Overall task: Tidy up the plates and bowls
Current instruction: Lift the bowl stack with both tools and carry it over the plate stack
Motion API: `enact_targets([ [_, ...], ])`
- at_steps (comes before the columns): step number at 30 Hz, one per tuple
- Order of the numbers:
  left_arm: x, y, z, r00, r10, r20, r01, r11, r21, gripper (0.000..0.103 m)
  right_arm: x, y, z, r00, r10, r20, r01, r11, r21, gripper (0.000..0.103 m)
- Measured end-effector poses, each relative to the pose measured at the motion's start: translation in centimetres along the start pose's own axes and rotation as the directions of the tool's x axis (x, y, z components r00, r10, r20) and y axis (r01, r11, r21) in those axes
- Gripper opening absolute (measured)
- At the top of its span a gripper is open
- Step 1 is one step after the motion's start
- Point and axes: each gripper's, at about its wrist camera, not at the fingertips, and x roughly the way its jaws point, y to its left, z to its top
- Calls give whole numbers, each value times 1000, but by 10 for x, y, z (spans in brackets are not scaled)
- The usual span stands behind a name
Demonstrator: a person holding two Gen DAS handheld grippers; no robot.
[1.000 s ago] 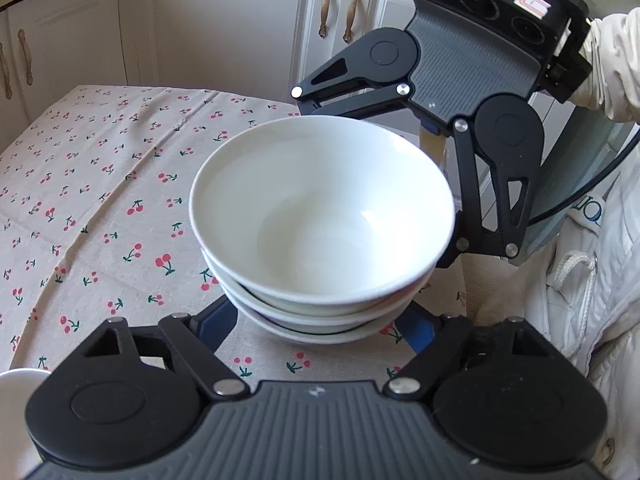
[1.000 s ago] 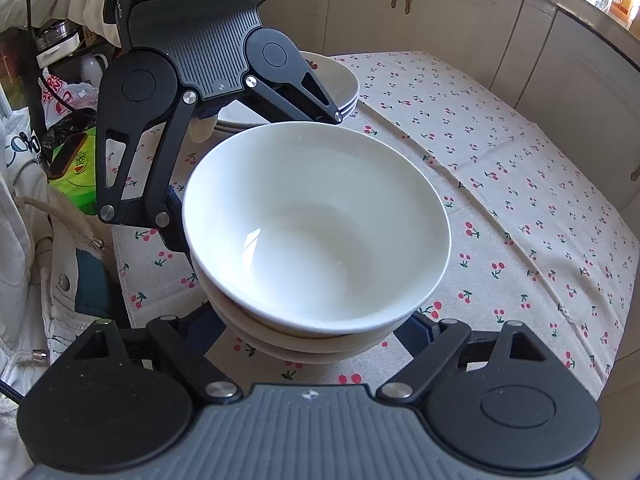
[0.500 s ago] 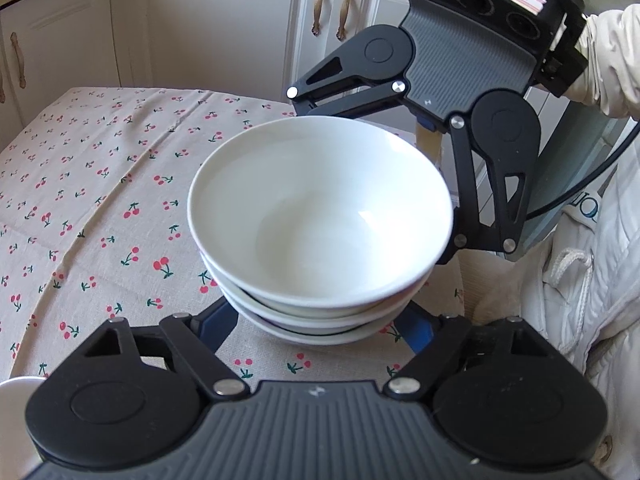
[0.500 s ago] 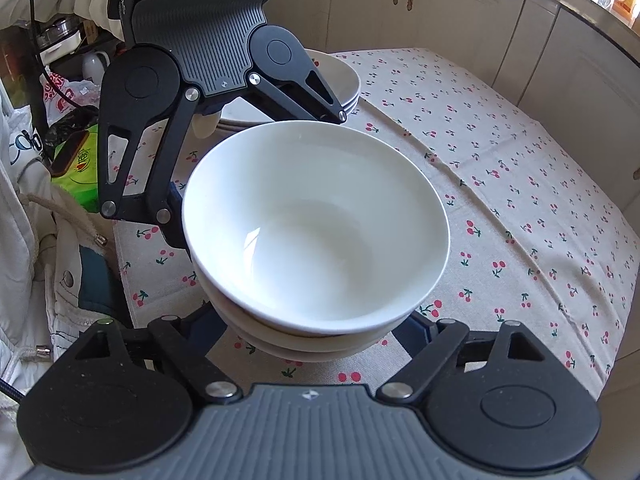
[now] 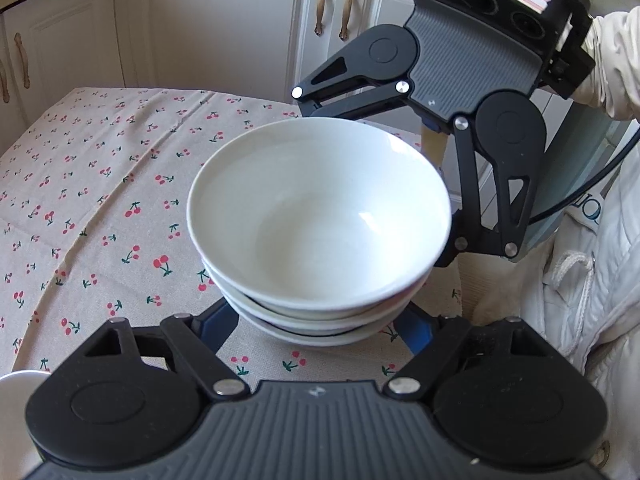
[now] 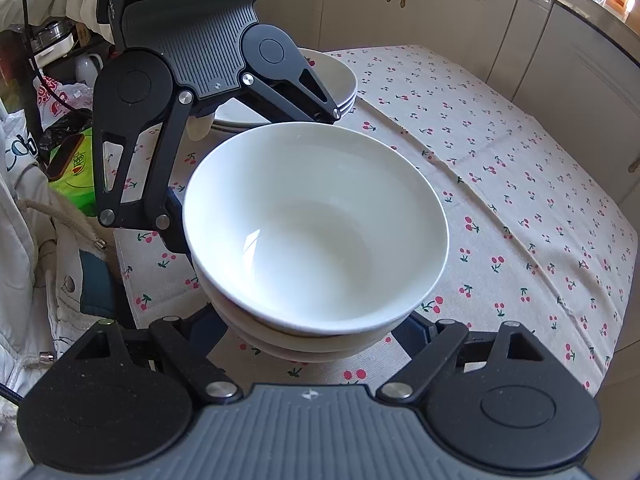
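A stack of three white bowls (image 5: 320,220) fills the middle of both wrist views (image 6: 316,232), just above the cherry-print tablecloth. My left gripper (image 5: 316,320) is spread wide, its fingers clasping the lower bowls from one side. My right gripper (image 6: 312,332) does the same from the opposite side. Each gripper shows behind the stack in the other's view, the right one in the left wrist view (image 5: 460,92) and the left one in the right wrist view (image 6: 192,60). The fingertips are hidden under the bowls. A stack of white plates (image 6: 336,80) sits behind the left gripper.
The table (image 5: 80,200) has a cherry-print cloth. White cabinets (image 5: 224,32) stand beyond it. A white dish rim (image 5: 16,380) shows at the lower left of the left wrist view. The person's white jacket (image 5: 592,280) is at the table's near edge. Bags and clutter (image 6: 68,156) lie off the table.
The bowl stack and both grippers have shifted slightly together over the table. The grip on the bowls is unchanged.
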Motion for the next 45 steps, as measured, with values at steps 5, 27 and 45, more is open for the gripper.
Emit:
enact_targets([
  [5,-8,-4,-1,1000,12,13,-11,1000,-3,83,-5,4,4,1000,-4,1,4,1000,-12,90],
  [27,-113,5,-47,954,287,82,-282,957,-71,83,5,39,117,997,-42,61,58,956,-289,90],
  [45,-127,46,-97,936,352,23,-341,920,-192,83,91,31,183,998,57,3,-52,937,-345,90],
])
